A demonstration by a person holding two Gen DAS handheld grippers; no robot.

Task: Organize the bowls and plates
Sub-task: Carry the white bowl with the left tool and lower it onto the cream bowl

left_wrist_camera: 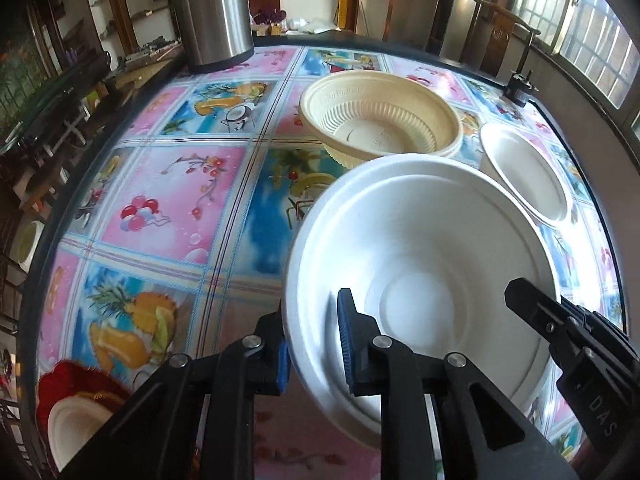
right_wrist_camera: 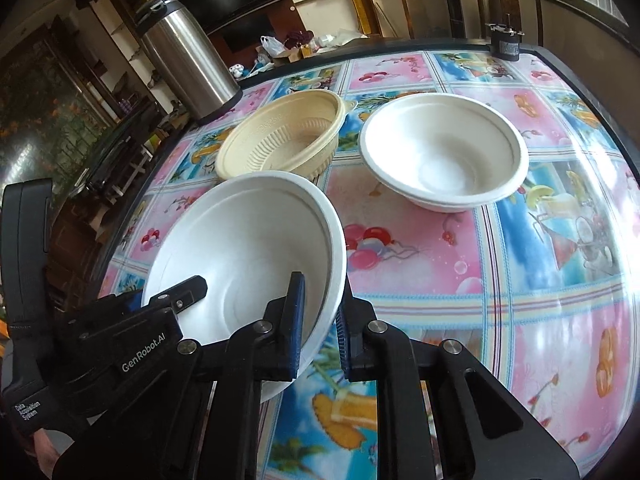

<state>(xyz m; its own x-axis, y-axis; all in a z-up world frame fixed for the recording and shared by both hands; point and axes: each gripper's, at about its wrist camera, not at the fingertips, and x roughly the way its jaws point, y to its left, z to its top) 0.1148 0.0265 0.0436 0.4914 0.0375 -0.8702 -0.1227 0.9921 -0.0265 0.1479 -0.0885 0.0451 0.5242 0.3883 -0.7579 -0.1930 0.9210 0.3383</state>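
**Two grippers on one white bowl**

Left black two-finger gripper with blue pads clamped on the near-left rim of a large white round disposable bowl: one blue pad outside the wall, the other inside, jaws narrowed to the thickness of the rim. Same white bowl pinched on its near-right rim by the right black two-finger gripper with blue pads, one finger inside the bowl, one outside, jaws likewise narrow. Bowl tilted, held between both tools above the near part of the glossy tablecloth printed with pink and blue fruit squares; a second rim line just inside the outer one, whether a nested bowl or a moulded step cannot be told.

Behind it, resting on the cloth, a beige ribbed round plastic bowl, leaning to one side. To its right, apart from it, a second white round disposable bowl, upright on the cloth. At the far left corner of the table, a tall brushed-steel cylindrical flask, upright. At the far right edge, a small black device.
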